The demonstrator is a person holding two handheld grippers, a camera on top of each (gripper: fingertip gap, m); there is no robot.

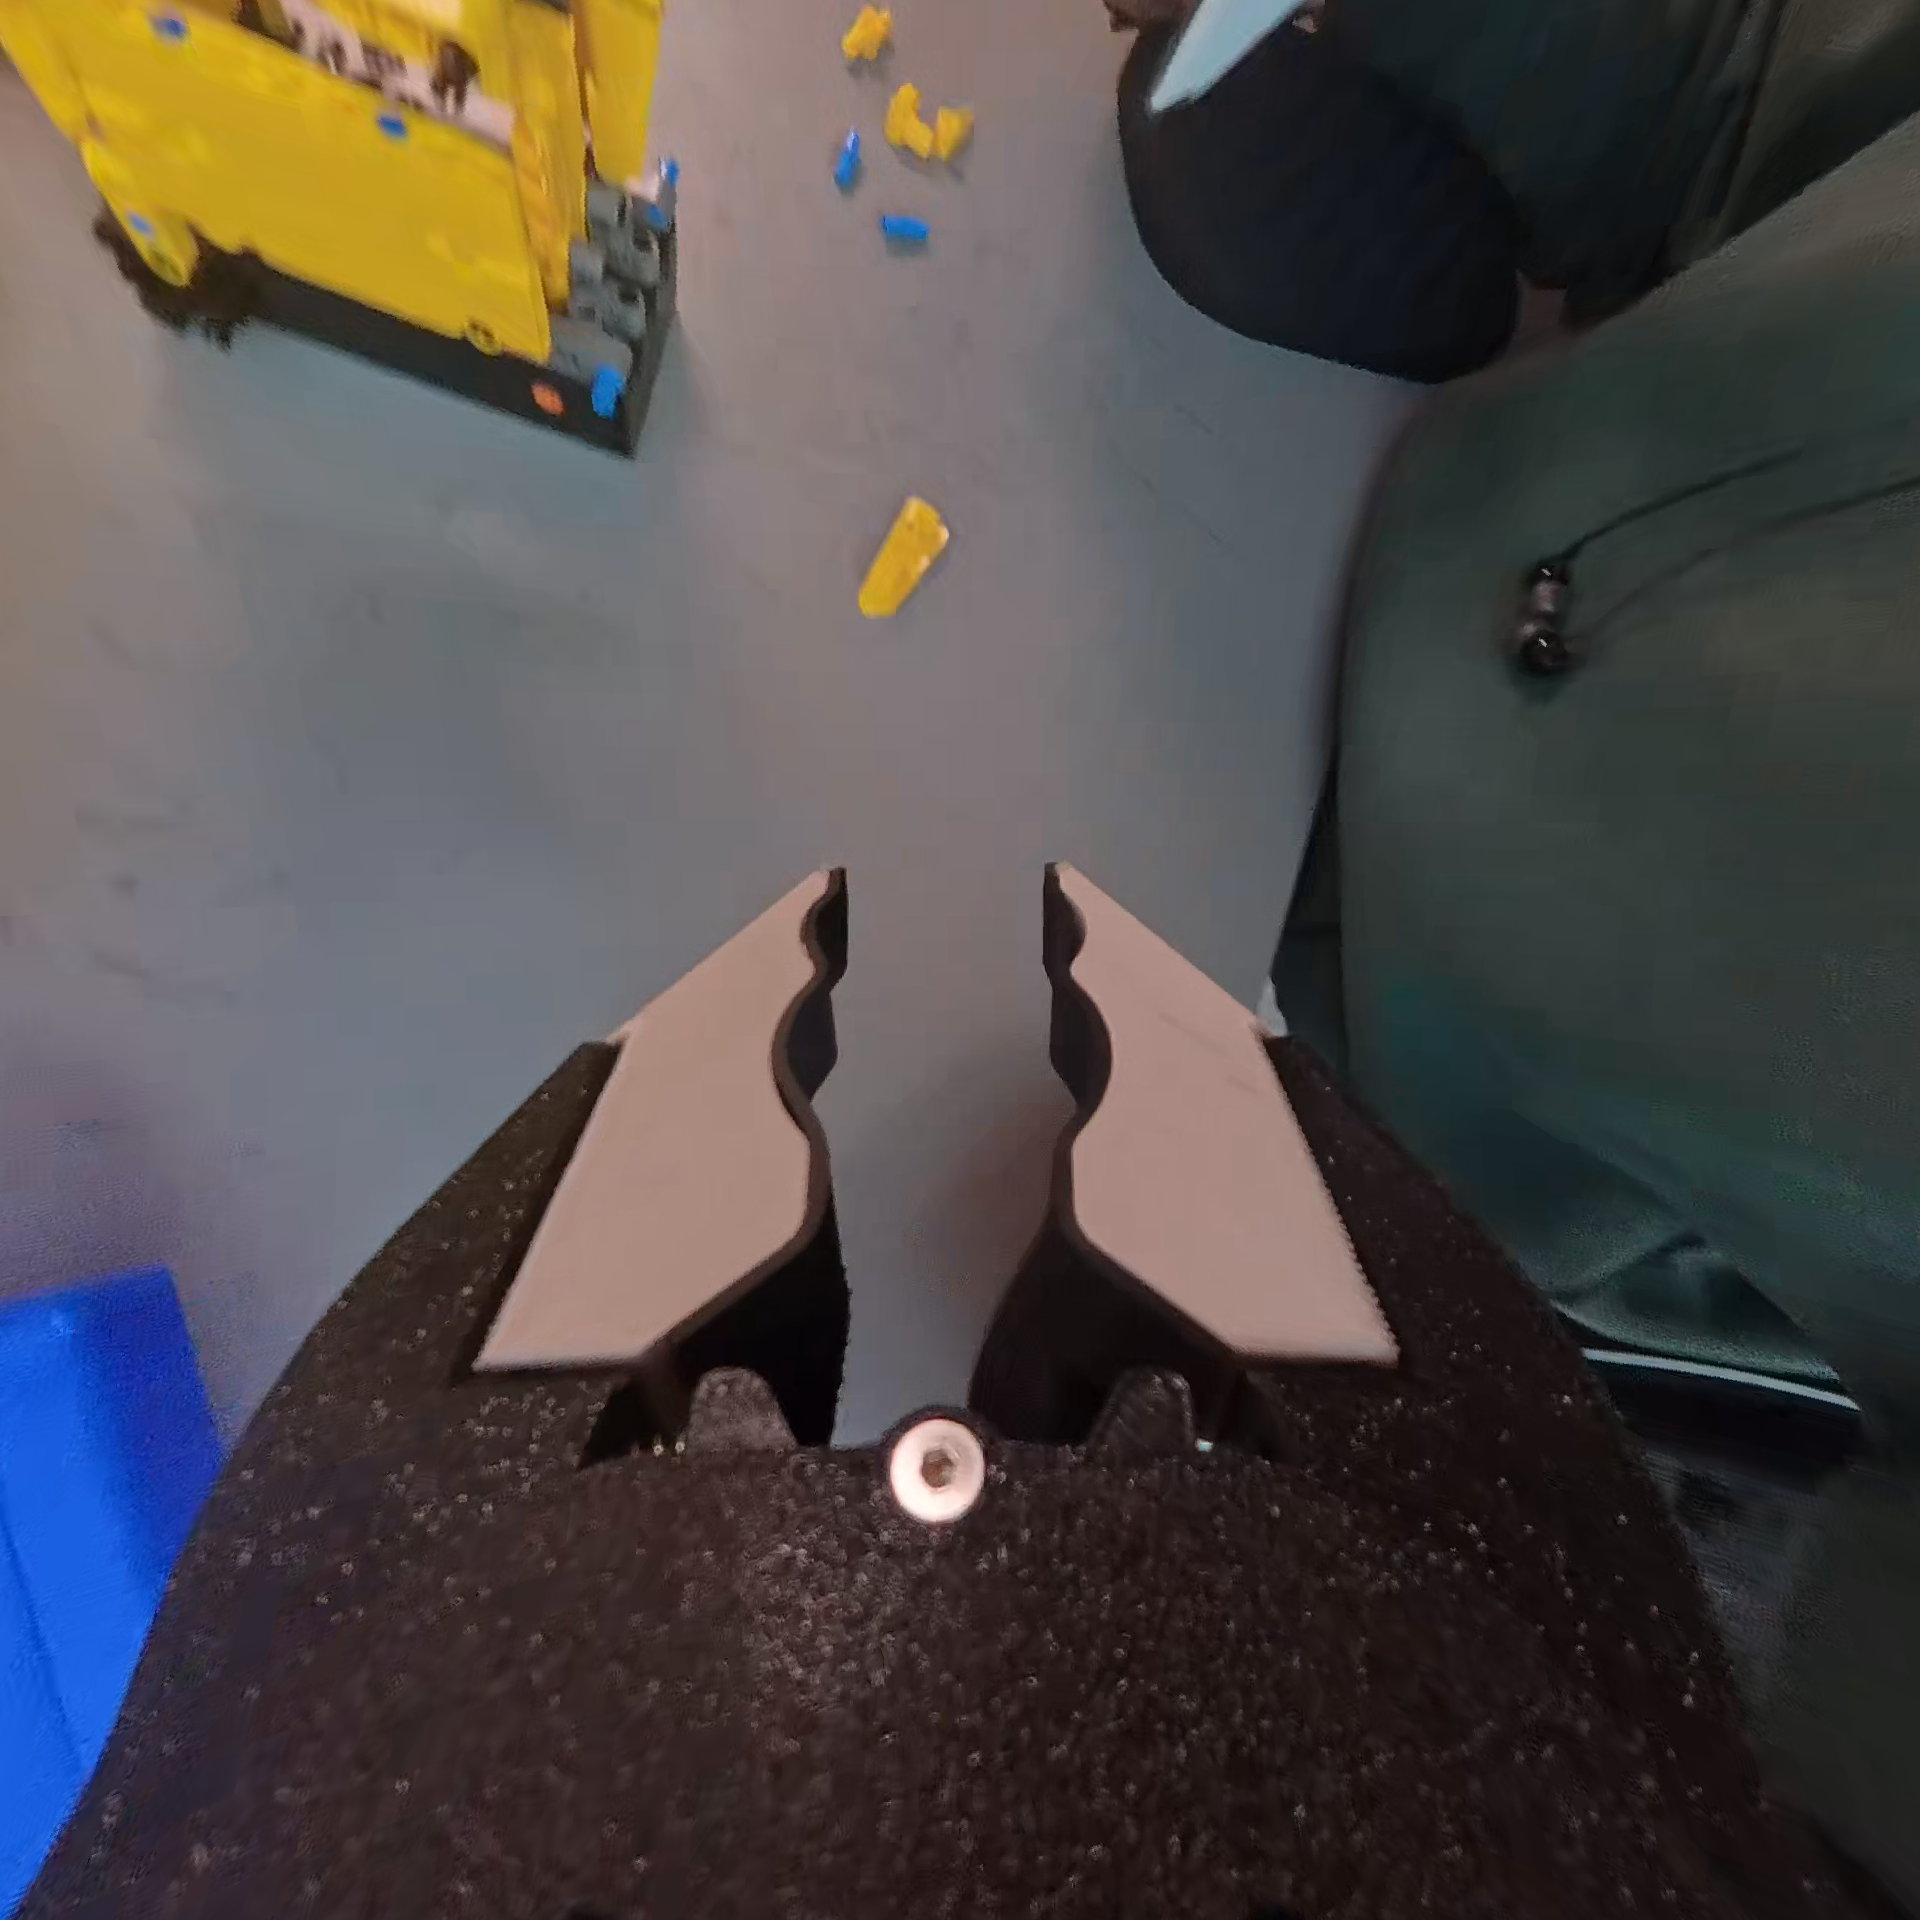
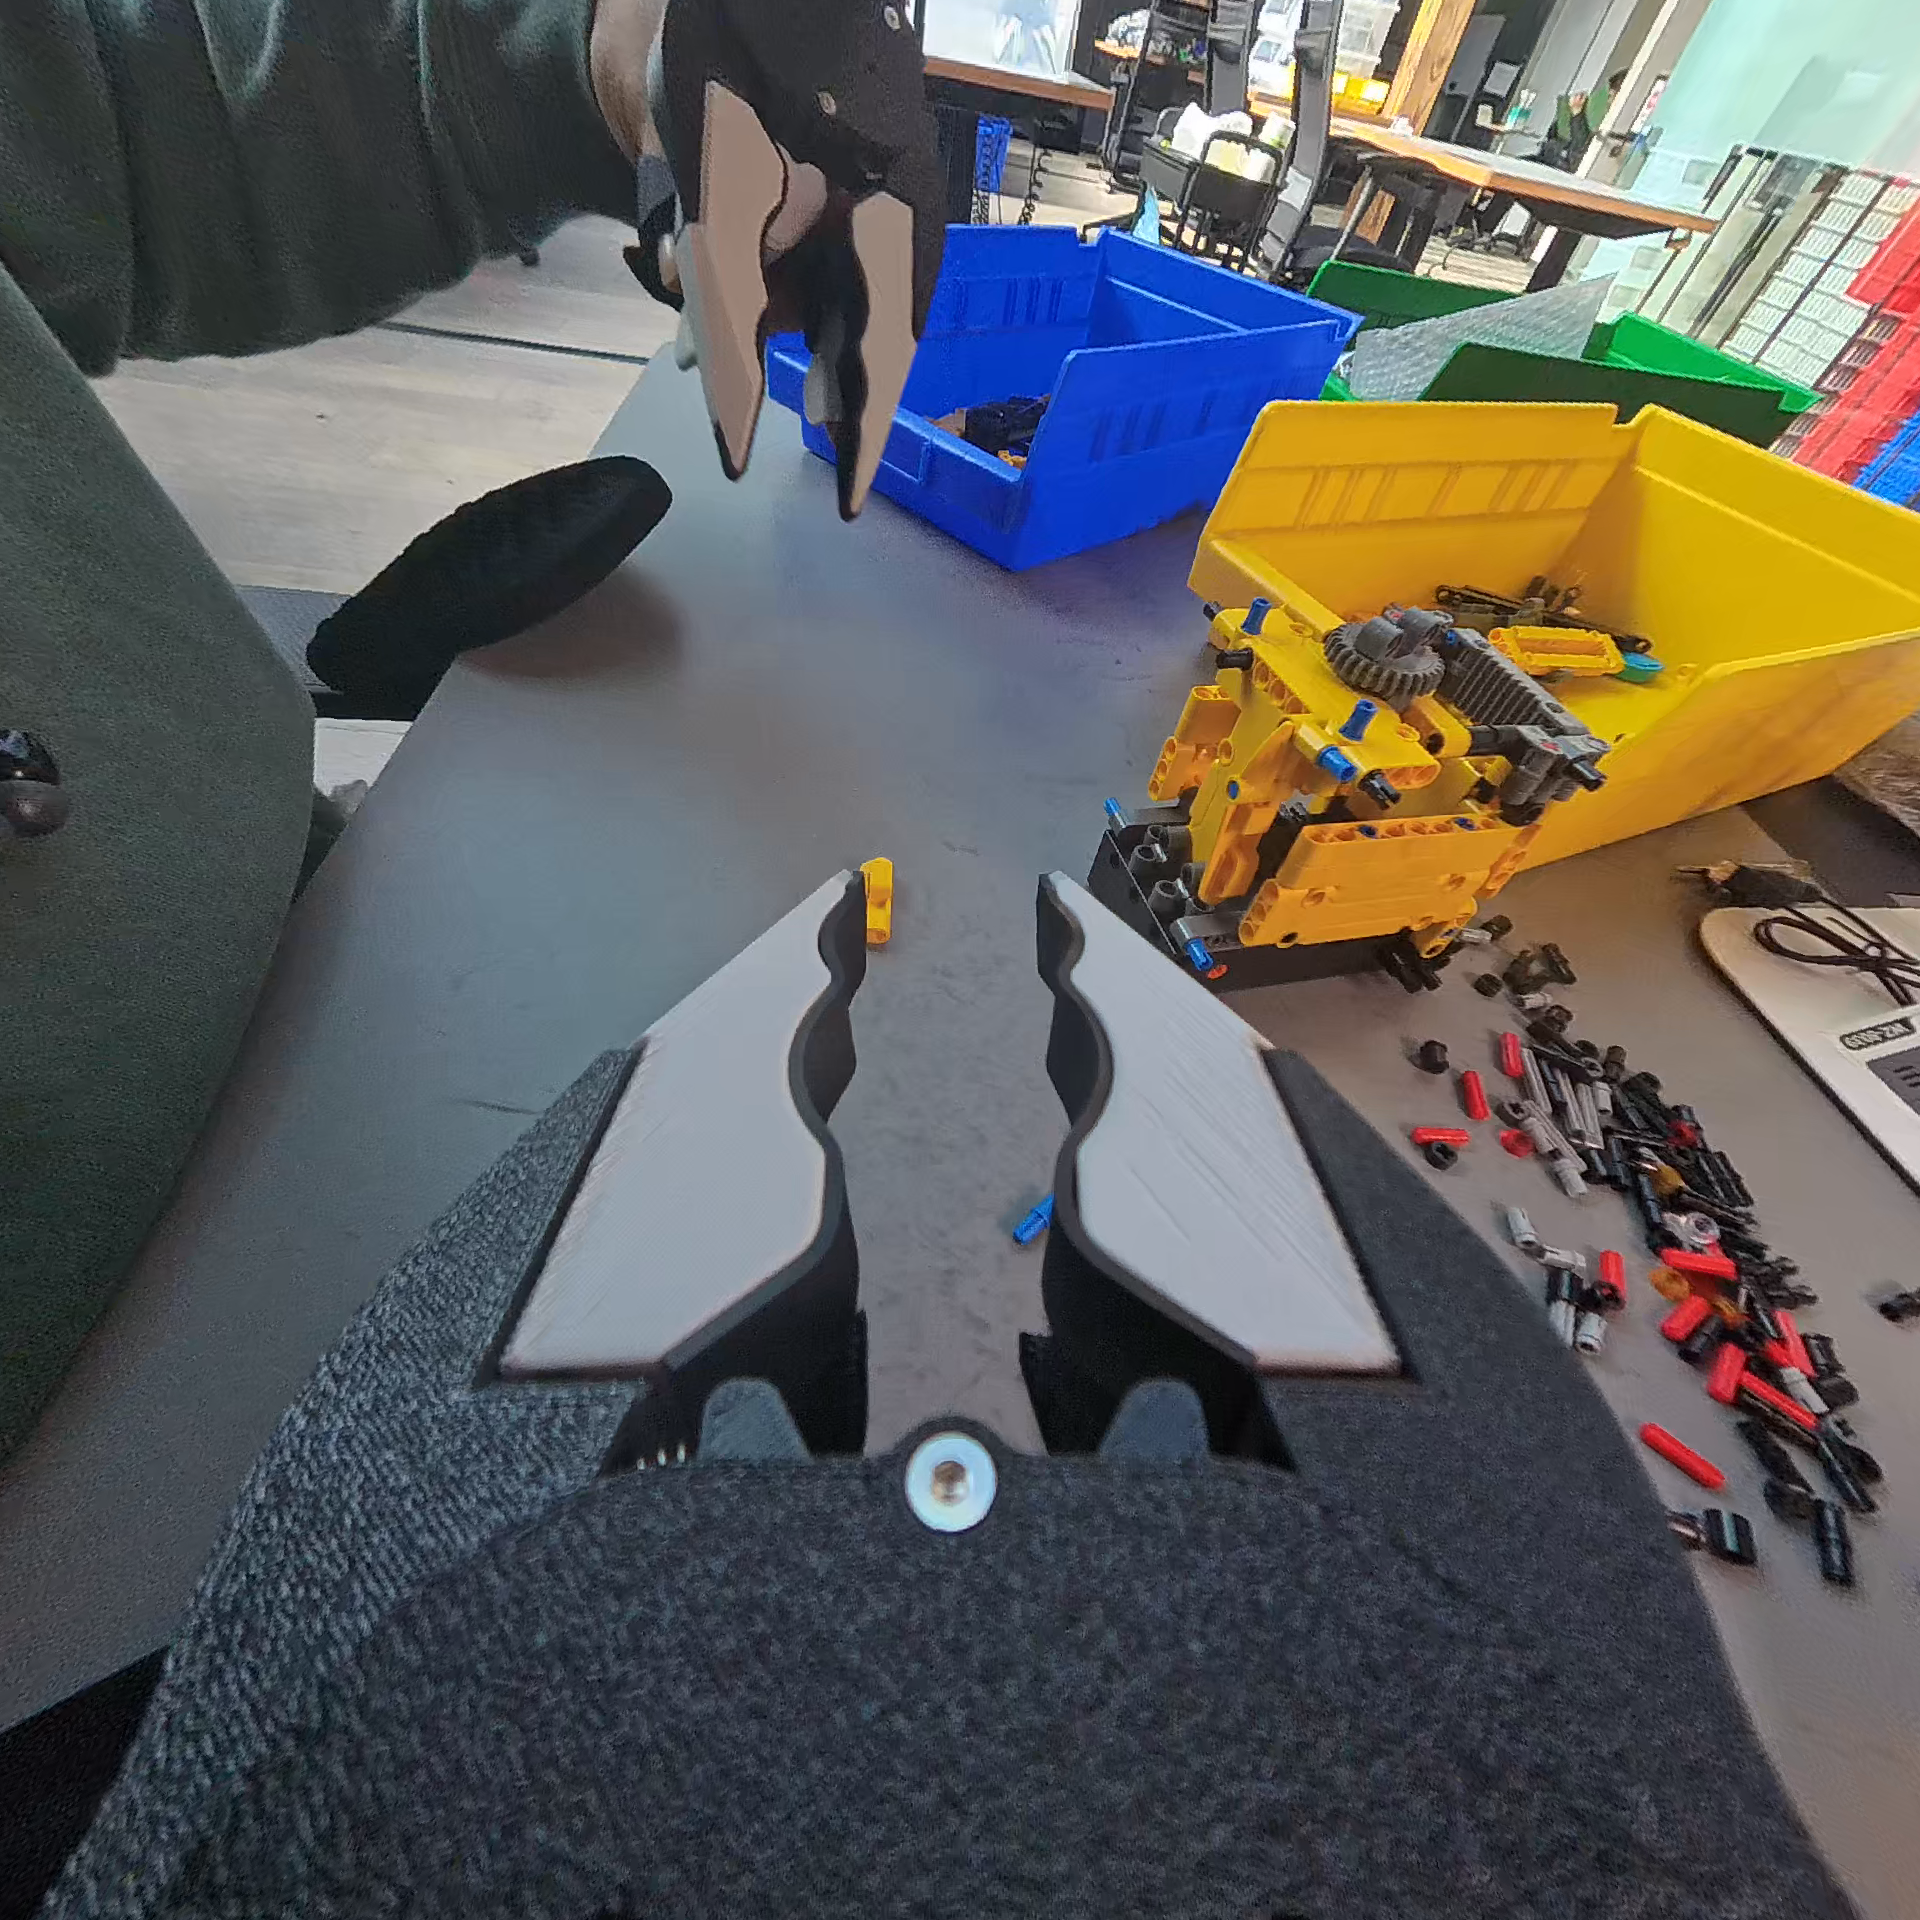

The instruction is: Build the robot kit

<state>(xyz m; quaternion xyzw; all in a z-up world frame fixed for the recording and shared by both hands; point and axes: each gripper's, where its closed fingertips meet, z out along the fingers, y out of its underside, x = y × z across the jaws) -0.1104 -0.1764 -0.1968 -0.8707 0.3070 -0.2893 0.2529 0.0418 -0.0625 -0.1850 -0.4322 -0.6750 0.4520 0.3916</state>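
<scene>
Yellow brick model point(image 2: 1351, 800) on table; both grippers parted, empty

The yellow brick-built model point(image 1: 343, 197) is motion-blurred and cut off by the top edge in the left wrist view. A blue bin point(image 1: 83, 1538) is cropped at left. The right gripper's finger point(image 2: 717, 1174) partly hides a small yellow piece point(image 2: 878, 900).

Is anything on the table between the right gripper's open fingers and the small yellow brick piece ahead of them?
Nothing visible. The right gripper is open and empty, and the small yellow brick piece lies on the dark grey table just past its left fingertip. A small blue pin lies nearer, beside the other finger.
</scene>
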